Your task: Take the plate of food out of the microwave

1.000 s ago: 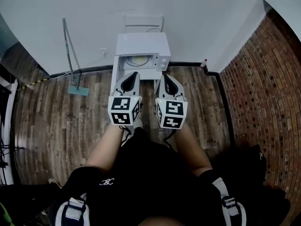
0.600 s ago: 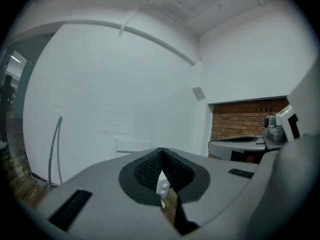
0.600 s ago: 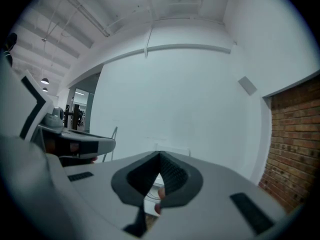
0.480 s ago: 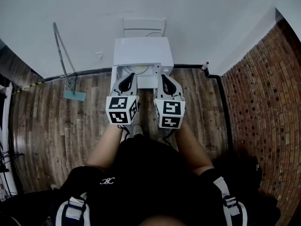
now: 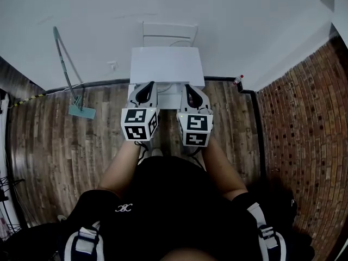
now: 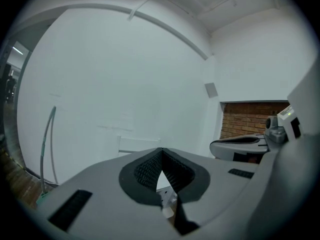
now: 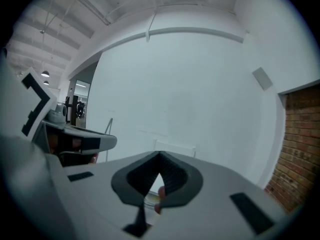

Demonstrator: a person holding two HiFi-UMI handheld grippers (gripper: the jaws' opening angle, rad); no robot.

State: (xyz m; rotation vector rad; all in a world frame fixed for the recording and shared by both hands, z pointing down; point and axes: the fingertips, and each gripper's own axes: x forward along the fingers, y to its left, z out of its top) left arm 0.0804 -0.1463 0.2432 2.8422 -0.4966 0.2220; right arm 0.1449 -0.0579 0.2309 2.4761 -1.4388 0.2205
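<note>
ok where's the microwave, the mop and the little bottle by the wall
microwave (image 5: 166,64), head view, on its white top
mop (image 5: 81,111), head view, on its flat head on the floor
bottle (image 5: 237,81), head view, on its body

White microwave (image 5: 167,64); brown plank-patterned floor (image 5: 60,140) in front of it; red brick wall (image 5: 304,135) to its right.

Microwave (image 5: 167,64) from above.
Left gripper (image 5: 147,88) and right gripper (image 5: 190,89) point at its front, side by side; a mop (image 5: 81,111) leans at left.
</note>
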